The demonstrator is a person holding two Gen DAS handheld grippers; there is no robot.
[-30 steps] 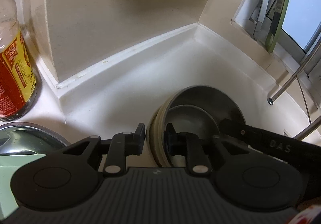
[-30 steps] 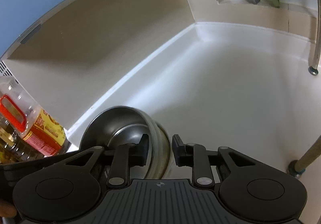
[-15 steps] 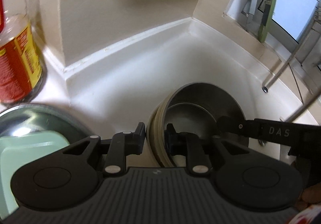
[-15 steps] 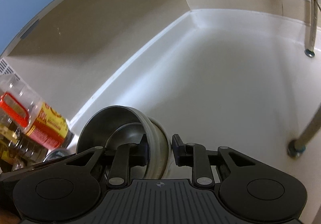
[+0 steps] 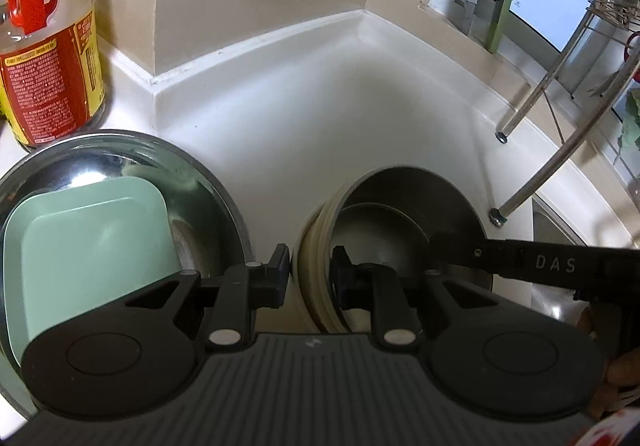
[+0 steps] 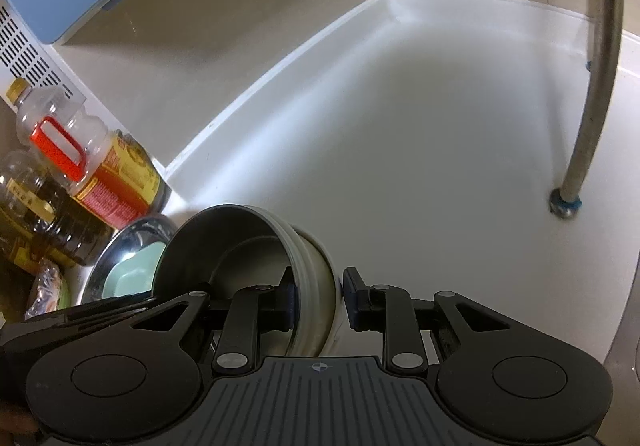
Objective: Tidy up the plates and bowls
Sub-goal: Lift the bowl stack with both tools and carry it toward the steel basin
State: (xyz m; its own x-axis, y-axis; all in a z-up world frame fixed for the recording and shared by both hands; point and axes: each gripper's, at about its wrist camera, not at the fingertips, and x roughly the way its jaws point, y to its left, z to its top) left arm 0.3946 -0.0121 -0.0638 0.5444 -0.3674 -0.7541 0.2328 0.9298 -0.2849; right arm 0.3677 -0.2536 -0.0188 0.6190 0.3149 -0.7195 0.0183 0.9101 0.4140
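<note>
Steel basin (image 5: 216, 182) w/ green plate (image 5: 92, 242) newly visible

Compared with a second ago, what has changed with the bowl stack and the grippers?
Both grippers carried the bowl stack up and away from the wall corner; the steel basin holding the green dish has come into the left wrist view. Unchanged: left gripper and right gripper each clamp the rim.
</note>
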